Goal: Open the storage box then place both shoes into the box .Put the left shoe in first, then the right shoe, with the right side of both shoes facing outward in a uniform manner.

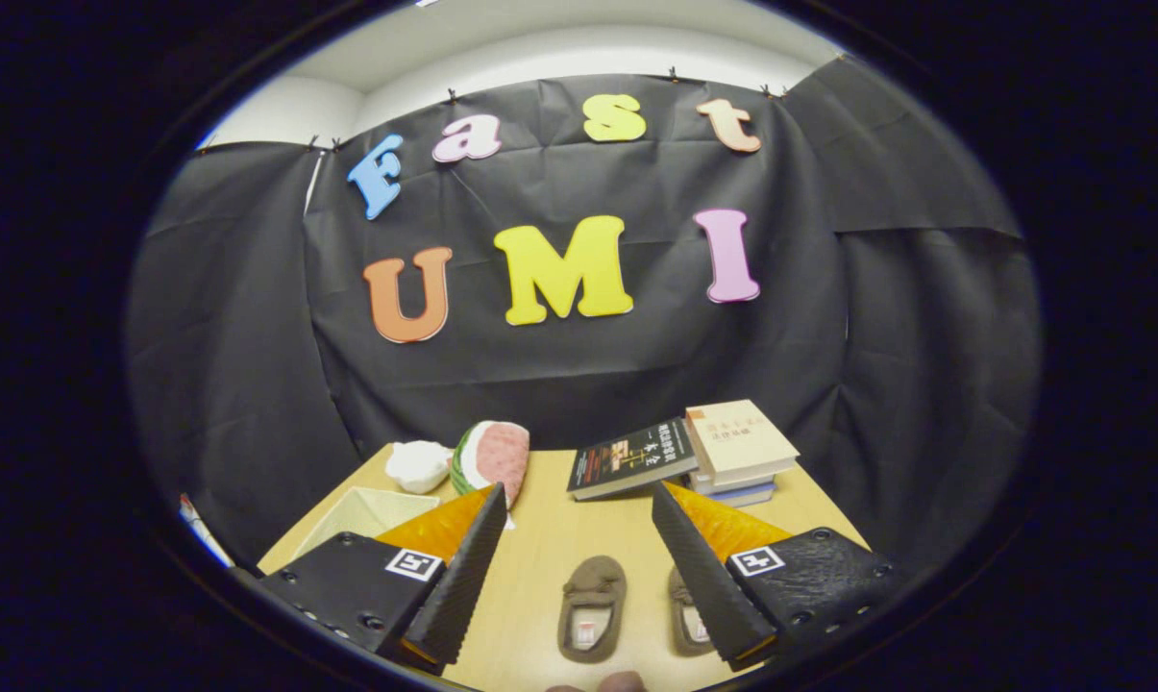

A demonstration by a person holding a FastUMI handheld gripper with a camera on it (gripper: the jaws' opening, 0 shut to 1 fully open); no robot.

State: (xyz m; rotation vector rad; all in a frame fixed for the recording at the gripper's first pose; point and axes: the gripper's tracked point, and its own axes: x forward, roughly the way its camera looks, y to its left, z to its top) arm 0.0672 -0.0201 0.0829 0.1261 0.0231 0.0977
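Gripper point(579, 538) held wide above a table point(540, 538), nothing between its fingers.

At the far left corner of the table sits a white lump point(418, 465), with a pale tray point(367, 511) just in front of it and a watermelon-slice toy point(494, 457) beside it. Near the front edge, between the spread fingers, lie two brown shoes, toes pointing away: the left shoe point(593, 607) in full sight, the right shoe point(686, 615) partly behind the right finger. At the far right corner, a dark book point(631, 457) leans against a stack of books point(740, 452).
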